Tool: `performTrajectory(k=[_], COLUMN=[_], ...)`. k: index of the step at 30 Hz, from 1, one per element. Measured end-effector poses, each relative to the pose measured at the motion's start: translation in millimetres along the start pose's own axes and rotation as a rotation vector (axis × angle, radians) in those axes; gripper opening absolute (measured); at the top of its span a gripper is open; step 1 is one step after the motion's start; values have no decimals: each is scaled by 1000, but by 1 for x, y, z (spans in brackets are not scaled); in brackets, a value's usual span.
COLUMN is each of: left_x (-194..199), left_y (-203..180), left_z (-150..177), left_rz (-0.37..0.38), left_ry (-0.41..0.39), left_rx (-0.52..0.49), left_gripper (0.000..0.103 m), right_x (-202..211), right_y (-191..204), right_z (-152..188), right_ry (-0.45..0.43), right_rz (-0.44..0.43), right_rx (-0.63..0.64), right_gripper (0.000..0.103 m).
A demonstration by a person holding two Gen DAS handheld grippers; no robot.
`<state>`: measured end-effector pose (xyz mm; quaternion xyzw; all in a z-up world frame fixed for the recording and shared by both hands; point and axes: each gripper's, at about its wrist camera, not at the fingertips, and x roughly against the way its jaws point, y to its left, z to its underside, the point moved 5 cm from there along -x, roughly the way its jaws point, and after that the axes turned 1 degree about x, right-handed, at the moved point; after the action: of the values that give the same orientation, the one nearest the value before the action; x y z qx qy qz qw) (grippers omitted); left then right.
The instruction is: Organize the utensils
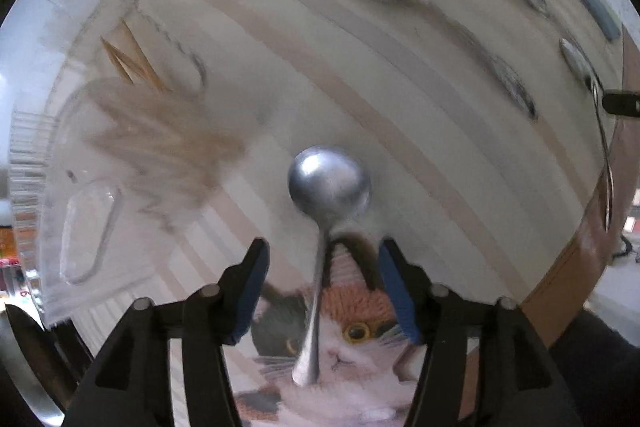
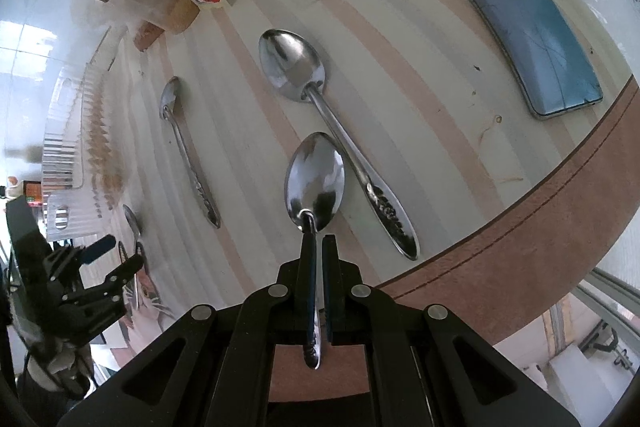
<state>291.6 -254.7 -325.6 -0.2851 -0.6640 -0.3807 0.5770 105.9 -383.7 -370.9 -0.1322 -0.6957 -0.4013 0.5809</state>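
Bare striped tabletop (image 2: 440, 75) lies between the large spoon (image 2: 320, 131) and the phone (image 2: 520, 27), well apart.

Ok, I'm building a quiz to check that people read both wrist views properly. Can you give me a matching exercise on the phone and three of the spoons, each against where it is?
Things:
1. phone
2. round-bowled spoon
3. mid-sized oval spoon
4. largest spoon

Places:
A. clamped by its handle in the shut right tongs
B. loose on the striped table, beside the clamped one
C. camera side up, near the table's edge
D. between the open left tongs, handle over a cat picture

Pairs: 1-C, 2-D, 3-A, 4-B
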Motion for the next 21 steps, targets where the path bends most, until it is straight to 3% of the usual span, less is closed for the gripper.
performTrajectory(k=[2,3,5,6,8,9,16,21], left_x=[-1,-1,-1,2,3,3,13,22], left_y=[4,5,9,5,-1,-5,-7,16], left_z=[-6,-9,-15,-15,-18,-19,2,30], left_rz=[10,31,90,132,104,108,127,199], left_ry=[-2,-6,-23,-26,-32,-35,-52,-49], left_rx=[18,42,88,105,97,95,201,365], left_gripper=[63,59,41,16,9,0,0,0], right_x=[-1,-1,-1,-1,0,2,12,6], right_y=[-1,-1,-2,-3,-5,-6,-10,1], right_z=[0,0,1,1,2,1,-1,-6], right_ry=[-1,0,0,0,-1,-3,-21,-19], right_rz=[3,4,7,9,7,6,-62,-45], right_rx=[-5,-6,-6,-6,-12,-14,-55,-20], right_gripper=[3,3,3,3,3,3,3,4])
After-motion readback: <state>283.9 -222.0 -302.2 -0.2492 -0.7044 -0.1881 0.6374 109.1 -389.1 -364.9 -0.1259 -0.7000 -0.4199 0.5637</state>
